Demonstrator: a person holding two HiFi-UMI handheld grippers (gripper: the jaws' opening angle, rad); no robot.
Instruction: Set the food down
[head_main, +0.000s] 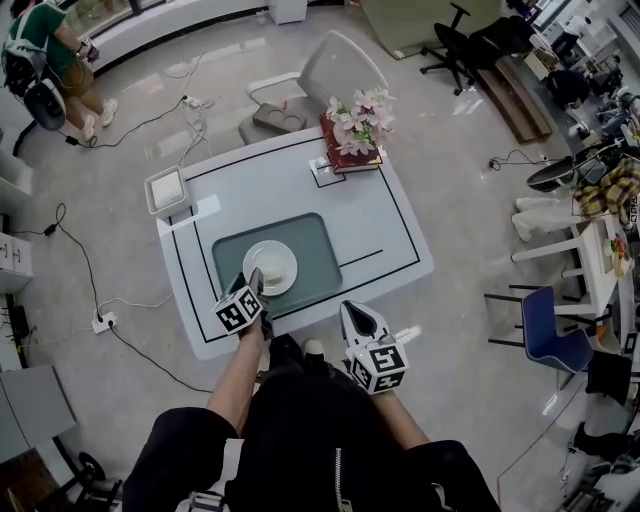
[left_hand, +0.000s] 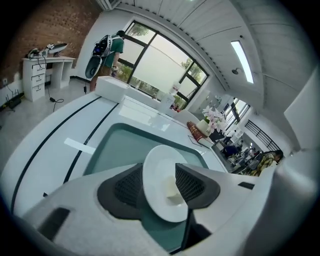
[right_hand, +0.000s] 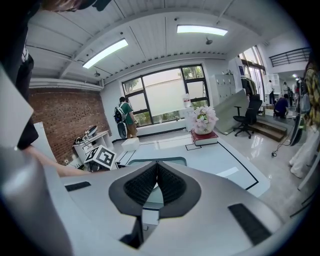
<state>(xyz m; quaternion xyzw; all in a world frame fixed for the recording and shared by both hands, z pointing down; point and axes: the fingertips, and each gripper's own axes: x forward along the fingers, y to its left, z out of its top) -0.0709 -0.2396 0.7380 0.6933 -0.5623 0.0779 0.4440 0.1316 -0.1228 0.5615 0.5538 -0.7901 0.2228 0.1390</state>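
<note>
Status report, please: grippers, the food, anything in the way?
Left gripper open, jaws either side of the plate rim. Right gripper shut, empty. Plate, with the food, down on the teal tray. Nothing in the way.

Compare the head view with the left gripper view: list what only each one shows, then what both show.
Head view only: the right gripper, held over the person's dark-clad legs. Left gripper view only: the ceiling light and the brick wall. Both: the left gripper, its fingers apart at the white plate, the green tray, and the flowers.
</note>
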